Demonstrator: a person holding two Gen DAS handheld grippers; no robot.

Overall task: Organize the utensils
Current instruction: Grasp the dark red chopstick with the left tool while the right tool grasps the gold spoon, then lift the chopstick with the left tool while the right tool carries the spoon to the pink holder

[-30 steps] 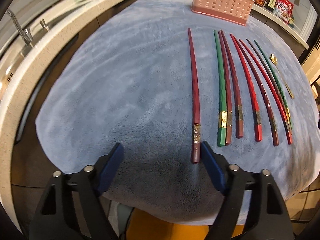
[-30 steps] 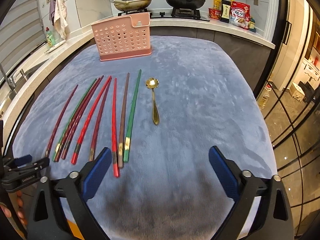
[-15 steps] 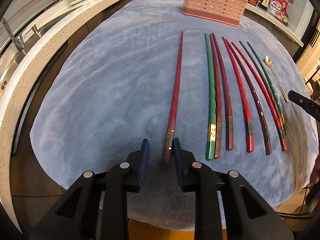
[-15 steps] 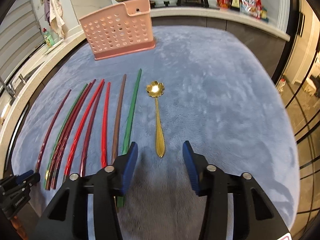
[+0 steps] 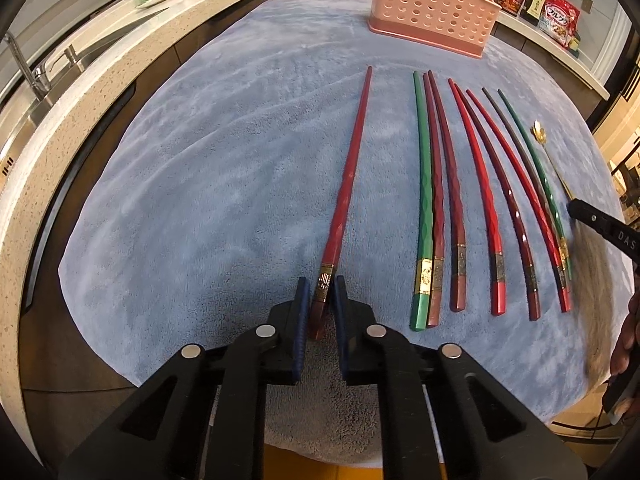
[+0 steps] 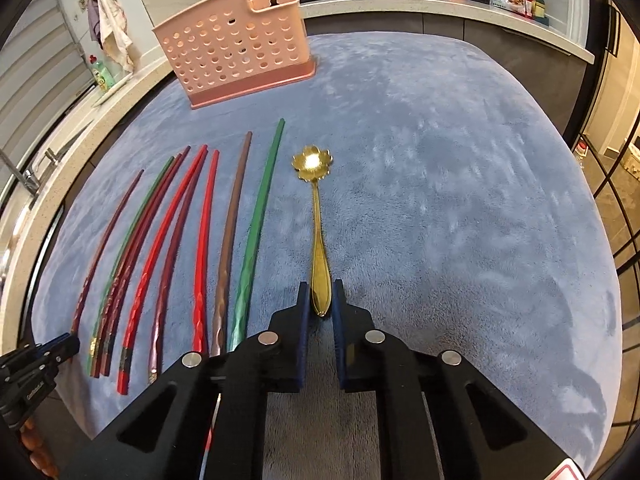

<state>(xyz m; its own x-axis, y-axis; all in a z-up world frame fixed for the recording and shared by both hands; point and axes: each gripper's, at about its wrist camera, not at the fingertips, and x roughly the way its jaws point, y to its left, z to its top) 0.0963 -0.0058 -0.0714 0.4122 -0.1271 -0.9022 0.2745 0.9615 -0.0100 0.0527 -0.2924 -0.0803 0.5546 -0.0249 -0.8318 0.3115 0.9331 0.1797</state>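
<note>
Left tongs (image 5: pixel 320 300) are closing on a dark-red chopstick's (image 5: pixel 348 184) butt, right tongs (image 6: pixel 319 300) on the gold spoon's (image 6: pixel 318 240) handle, seemingly gripping both, ready for lifting toward the pink holder (image 6: pixel 236 40).

Left gripper (image 5: pixel 320 300), right gripper (image 6: pixel 320 300) angled down, jaws just closing, each gripping utensil

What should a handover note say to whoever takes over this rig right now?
Left gripper: jaws have just been closing, now shut on the butt of the lone dark red chopstick.
Right gripper: jaws have just been closing, now shut on the handle end of the gold spoon.
Both utensils lie flat on the blue cloth, not yet lifted.
Eight other chopsticks lie in a row between them.
Pink holder stands upright at the far end; no utensil shows in it.
Left: carry everything to the holder.
</note>
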